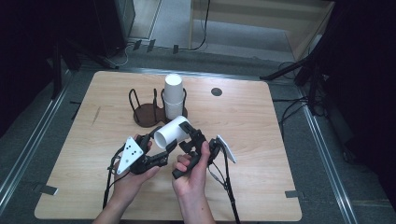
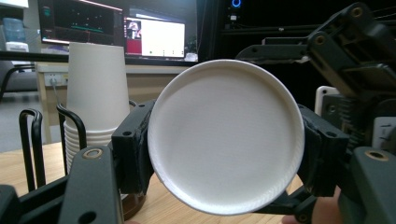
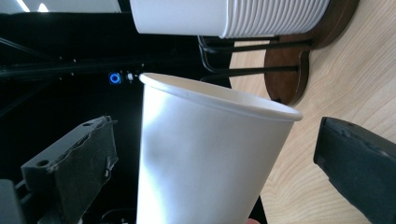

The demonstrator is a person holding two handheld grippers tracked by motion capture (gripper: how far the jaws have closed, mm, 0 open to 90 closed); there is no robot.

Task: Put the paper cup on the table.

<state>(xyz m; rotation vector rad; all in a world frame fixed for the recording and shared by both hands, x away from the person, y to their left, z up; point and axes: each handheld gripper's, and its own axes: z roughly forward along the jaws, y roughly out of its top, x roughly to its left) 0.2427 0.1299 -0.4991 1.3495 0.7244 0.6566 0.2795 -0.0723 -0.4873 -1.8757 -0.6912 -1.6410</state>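
High view showed our left gripper (image 1: pixel 161 147) clamped on a paper cup (image 1: pixel 171 132) just in front of the holder (image 1: pixel 148 116), our right gripper (image 1: pixel 192 140) spread open around it, seemingly mid-handover, needing closure next.

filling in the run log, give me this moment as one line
left gripper: shut on paper cup base | right gripper: fingers open either side of cup, not touching | cup stack: upside down in holder
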